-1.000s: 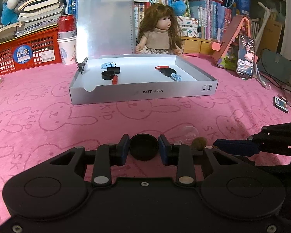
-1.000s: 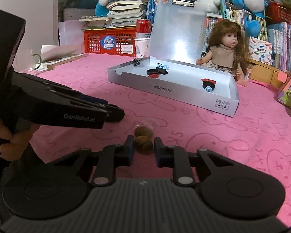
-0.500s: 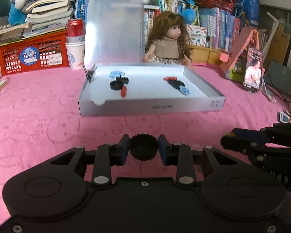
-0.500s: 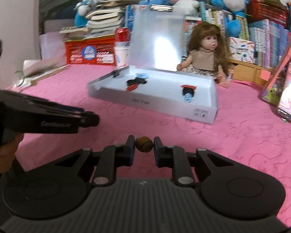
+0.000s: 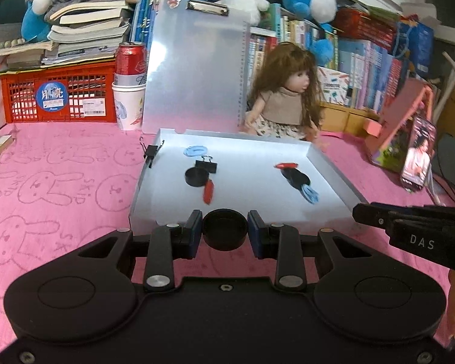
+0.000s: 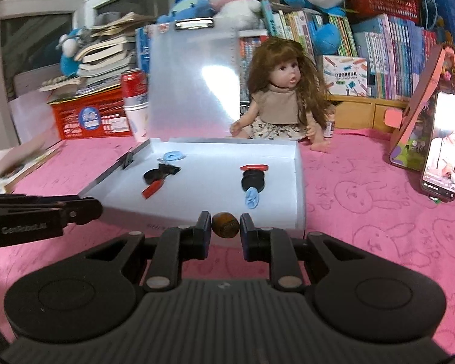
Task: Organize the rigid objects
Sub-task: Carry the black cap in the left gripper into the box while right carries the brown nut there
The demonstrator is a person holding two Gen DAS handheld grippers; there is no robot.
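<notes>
Table (image 5: 60, 163): pink rabbit-print cover, carries all.
Box (image 5: 330, 166): lid up, open to receive; clips and caps inside.
Left gripper (image 5: 225, 228): clenched on black cap (image 5: 225, 226), raised at box front.
Right gripper (image 6: 226, 225): grasping brown nut (image 6: 226, 225), likewise held for dropping in.

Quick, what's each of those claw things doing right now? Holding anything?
Left gripper: shut on a black cap.
Right gripper: shut on a brown ball.
</notes>
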